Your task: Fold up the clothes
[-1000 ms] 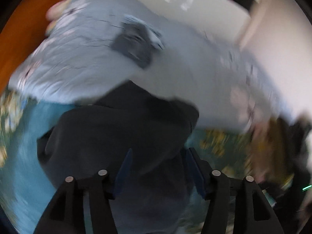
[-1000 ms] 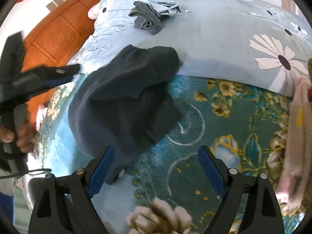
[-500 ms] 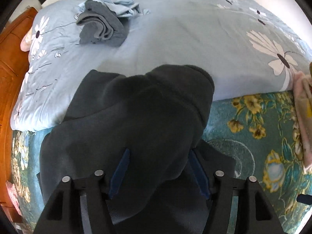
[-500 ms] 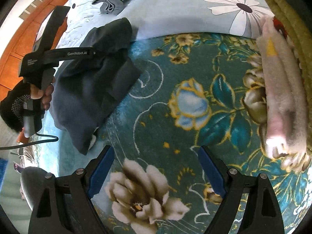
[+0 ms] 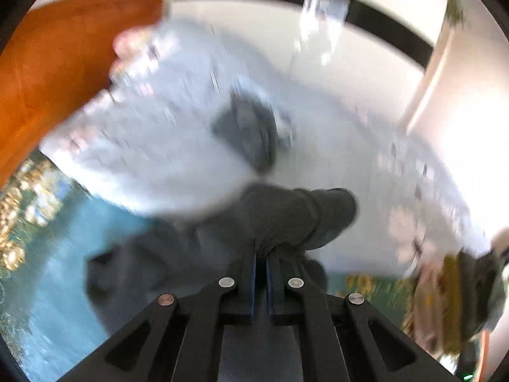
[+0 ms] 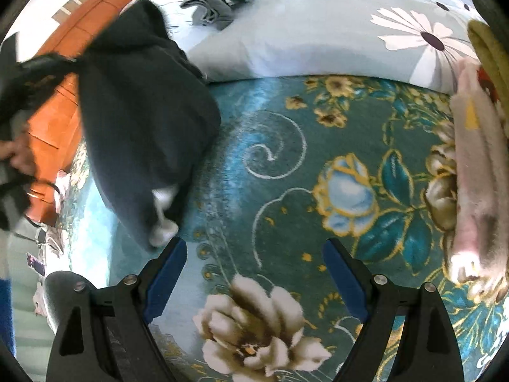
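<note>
- A bed [image 6: 286, 146] is carrying everything, its near part lying under a teal floral blanket [image 6: 318, 222].
- A pale blue quilt [image 6: 318, 31] with white daisies is covering the far part.
- A crumpled grey and light blue garment pile [image 6: 219, 3] is lying on the quilt.
- A dark garment [image 6: 143, 127] is trailing onto the blanket's left side.
- Folded pink and olive fabrics [image 6: 477, 159] are resting at the right edge.

The left wrist view is smeared with motion blur — the bed [image 5: 165, 159] and a grey bundle [image 5: 248, 133] lose all detail. In the right wrist view, the folded pile [image 6: 477, 172] is cut off at the right edge.
</note>
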Tool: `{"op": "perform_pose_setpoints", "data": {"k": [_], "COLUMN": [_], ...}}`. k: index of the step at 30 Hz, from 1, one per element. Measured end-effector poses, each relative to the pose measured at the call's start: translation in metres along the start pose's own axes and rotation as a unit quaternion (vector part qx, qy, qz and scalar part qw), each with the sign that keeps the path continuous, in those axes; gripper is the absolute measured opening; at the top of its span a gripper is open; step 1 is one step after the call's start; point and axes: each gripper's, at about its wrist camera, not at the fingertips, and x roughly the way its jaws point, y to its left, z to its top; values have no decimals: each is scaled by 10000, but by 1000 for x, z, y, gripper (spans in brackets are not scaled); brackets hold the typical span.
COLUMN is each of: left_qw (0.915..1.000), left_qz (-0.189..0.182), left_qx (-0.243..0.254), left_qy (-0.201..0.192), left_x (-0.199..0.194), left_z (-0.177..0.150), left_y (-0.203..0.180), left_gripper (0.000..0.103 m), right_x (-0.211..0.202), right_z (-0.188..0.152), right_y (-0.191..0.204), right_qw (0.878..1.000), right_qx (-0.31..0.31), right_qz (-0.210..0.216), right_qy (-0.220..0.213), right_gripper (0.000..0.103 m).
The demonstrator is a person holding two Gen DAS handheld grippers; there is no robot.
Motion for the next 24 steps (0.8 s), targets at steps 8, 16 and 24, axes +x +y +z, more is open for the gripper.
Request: {"op": "perform_pose_setpoints", "data": {"k": [8,16,24], "left_qw": [9891,9810,9603], "left_qz": [281,-440,-1783], "left_qx": [-60,446,922], "left_qy": [-1445,-1839,-1938], "left_x": [-127,-184,-225], "left_z": [77,115,133], "left_y": [19,-50,-125], "left_gripper": [5,5,5], "right_x": [-9,-35,-74], "right_z": [6,14,17], "right_y": [18,13,-12], "right_qw": [9993,9981,9948], "right_qx": [-210,-109,157], "right_qz": [262,293,96], "right_qy": [-166,-527,-998], "right_gripper": [88,88,88]}}
